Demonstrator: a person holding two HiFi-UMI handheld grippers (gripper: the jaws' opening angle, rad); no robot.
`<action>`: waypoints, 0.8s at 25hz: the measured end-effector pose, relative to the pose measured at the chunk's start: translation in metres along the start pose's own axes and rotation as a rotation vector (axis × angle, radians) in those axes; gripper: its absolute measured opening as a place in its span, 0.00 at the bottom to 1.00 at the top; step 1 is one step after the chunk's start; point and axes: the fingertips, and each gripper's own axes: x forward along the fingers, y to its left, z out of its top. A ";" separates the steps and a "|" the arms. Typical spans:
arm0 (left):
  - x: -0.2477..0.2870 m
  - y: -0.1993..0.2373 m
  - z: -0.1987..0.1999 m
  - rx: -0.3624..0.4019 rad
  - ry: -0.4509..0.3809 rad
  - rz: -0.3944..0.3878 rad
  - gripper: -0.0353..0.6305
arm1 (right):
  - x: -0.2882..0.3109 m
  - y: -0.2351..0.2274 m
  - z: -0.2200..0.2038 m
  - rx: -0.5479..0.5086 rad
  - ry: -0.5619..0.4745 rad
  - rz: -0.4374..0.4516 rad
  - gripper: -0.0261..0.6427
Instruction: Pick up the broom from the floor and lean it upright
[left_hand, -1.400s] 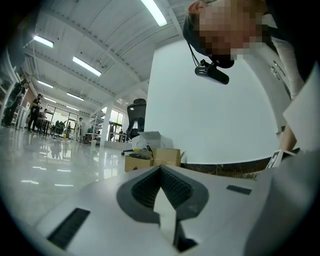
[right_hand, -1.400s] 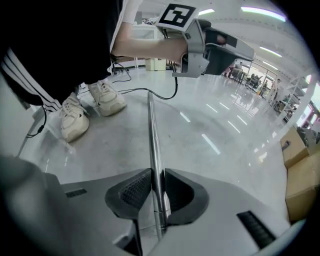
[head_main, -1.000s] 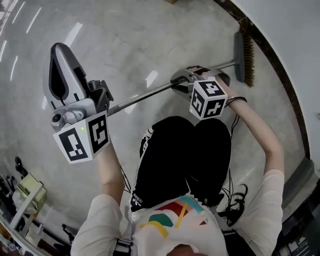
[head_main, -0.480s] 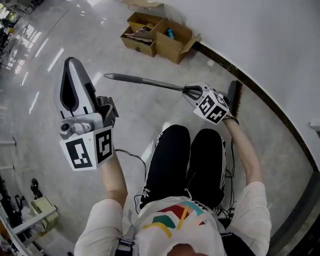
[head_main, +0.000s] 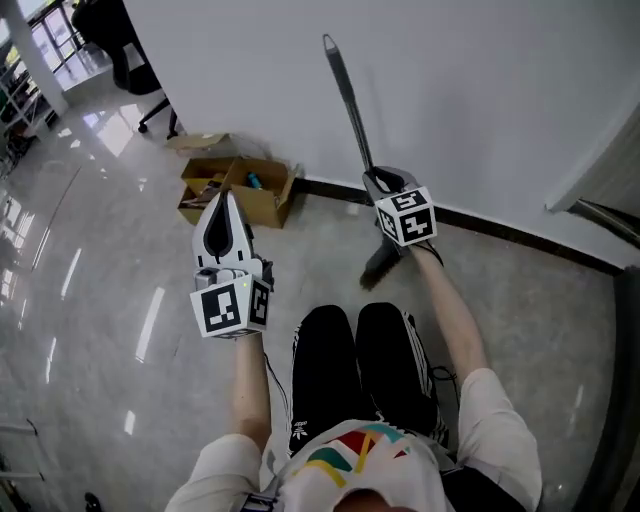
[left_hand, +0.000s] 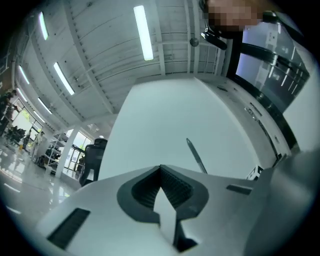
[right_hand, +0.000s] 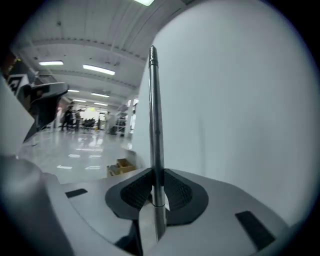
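The broom stands nearly upright in front of the white wall. Its grey metal handle (head_main: 345, 100) rises above my right gripper (head_main: 384, 184), and its dark head (head_main: 380, 266) hangs low by the baseboard, partly hidden by the gripper's marker cube. In the right gripper view the handle (right_hand: 154, 115) runs straight up between the ribbed pads, and my right gripper (right_hand: 156, 192) is shut on it. My left gripper (head_main: 224, 200) is raised to the left, apart from the broom, shut with nothing in it. The left gripper (left_hand: 161, 172) view shows the handle (left_hand: 196, 156) farther off against the wall.
Open cardboard boxes (head_main: 238, 190) sit on the floor by the wall, left of the broom. A black baseboard (head_main: 500, 232) runs along the wall's foot. A dark office chair (head_main: 125, 55) stands at the far left. The person's legs (head_main: 365, 365) are below the grippers.
The right gripper has risen and turned, swinging the broom from lying low over the floor to nearly upright by the wall. The left gripper has risen too.
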 end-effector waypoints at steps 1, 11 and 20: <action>0.006 -0.016 0.001 0.004 -0.001 -0.029 0.12 | -0.012 -0.024 0.004 0.054 -0.008 -0.070 0.17; 0.044 -0.113 0.008 0.004 -0.010 -0.203 0.12 | -0.099 -0.124 0.026 0.311 -0.065 -0.314 0.17; 0.049 -0.134 -0.026 -0.020 0.039 -0.263 0.12 | -0.107 -0.145 0.003 0.376 0.011 -0.450 0.17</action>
